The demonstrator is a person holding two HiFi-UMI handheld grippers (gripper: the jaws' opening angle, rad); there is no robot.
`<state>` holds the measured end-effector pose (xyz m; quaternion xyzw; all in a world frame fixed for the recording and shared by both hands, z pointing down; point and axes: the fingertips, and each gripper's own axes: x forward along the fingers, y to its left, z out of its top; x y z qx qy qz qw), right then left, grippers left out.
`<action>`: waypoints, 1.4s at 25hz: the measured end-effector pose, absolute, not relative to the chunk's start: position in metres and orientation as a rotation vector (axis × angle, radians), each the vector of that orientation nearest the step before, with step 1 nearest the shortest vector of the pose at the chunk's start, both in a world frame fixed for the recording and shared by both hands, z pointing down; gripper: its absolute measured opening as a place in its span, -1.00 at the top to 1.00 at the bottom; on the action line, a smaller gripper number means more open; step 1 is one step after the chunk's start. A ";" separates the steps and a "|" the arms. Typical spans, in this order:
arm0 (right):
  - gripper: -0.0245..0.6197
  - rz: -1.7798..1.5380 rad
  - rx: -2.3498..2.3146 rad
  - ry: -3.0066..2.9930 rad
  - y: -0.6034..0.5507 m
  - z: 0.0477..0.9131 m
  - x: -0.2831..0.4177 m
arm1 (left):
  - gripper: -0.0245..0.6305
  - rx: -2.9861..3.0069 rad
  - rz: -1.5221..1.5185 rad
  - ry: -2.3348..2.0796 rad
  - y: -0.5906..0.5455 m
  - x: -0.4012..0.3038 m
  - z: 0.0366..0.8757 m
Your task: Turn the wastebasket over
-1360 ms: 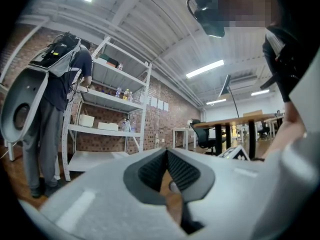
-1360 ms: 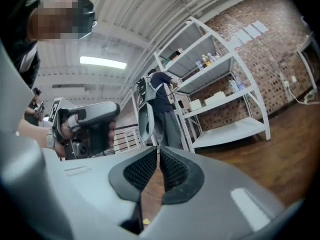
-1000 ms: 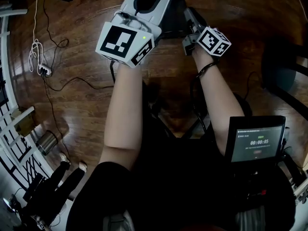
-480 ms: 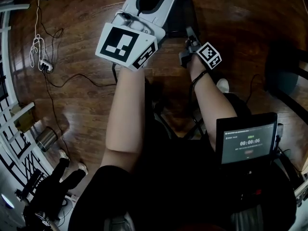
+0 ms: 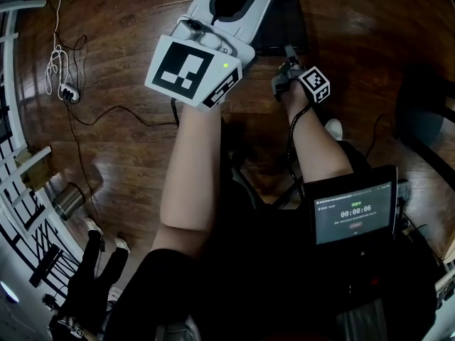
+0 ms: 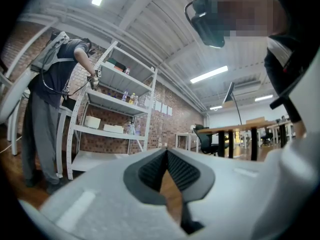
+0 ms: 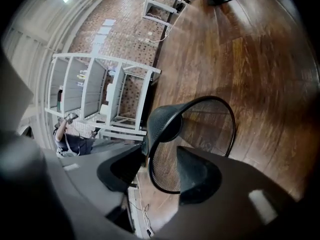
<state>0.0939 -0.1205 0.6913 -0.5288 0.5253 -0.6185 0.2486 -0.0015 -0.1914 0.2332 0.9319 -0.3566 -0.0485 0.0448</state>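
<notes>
"Fingers [image 7: 200,179] of the right gripper [image 7: 160,153]?"
"Opening, already wide. The wastebasket [image 7: 167,123] rim ran between them, pads not pressing. The basket lay on its side on the wood floor [image 7: 260,84], and the right finger hid its lower edge."
"Left gripper [image 6: 166,154]?"
"Tips together, nothing between."
"From the head view?"
"Basket mostly hidden behind the left gripper. Right jaws too small to read."

Under me a dark, glossy wooden floor [image 5: 121,62] spreads out. White metal shelves [image 6: 112,101] stand against a brick wall [image 6: 167,129]. Strip lights [image 6: 210,74] glow on the pale ceiling [image 6: 150,29], and wooden desks [image 6: 245,130] with an office chair [image 6: 206,136] stand farther off.
</notes>
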 end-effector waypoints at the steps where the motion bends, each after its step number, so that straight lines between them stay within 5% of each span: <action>1: 0.26 -1.699 -1.442 1.365 -0.121 0.693 0.093 | 0.92 2.842 -0.152 -1.093 -0.192 -0.006 0.234; 12: 0.22 -1.668 -1.344 1.309 -0.150 0.696 0.104 | 0.92 2.838 -0.174 -1.107 -0.193 0.000 0.222; 16: 0.78 -1.634 -1.297 1.319 -0.165 0.685 0.101 | 0.92 2.842 -0.167 -1.110 -0.194 0.002 0.220; 18: 0.84 -1.649 -1.279 1.316 -0.169 0.682 0.096 | 0.92 2.843 -0.159 -1.111 -0.195 0.001 0.220; 35: 0.90 -1.578 -1.420 1.919 -0.205 0.633 0.098 | 0.92 2.823 -0.178 -1.209 -0.190 -0.066 0.213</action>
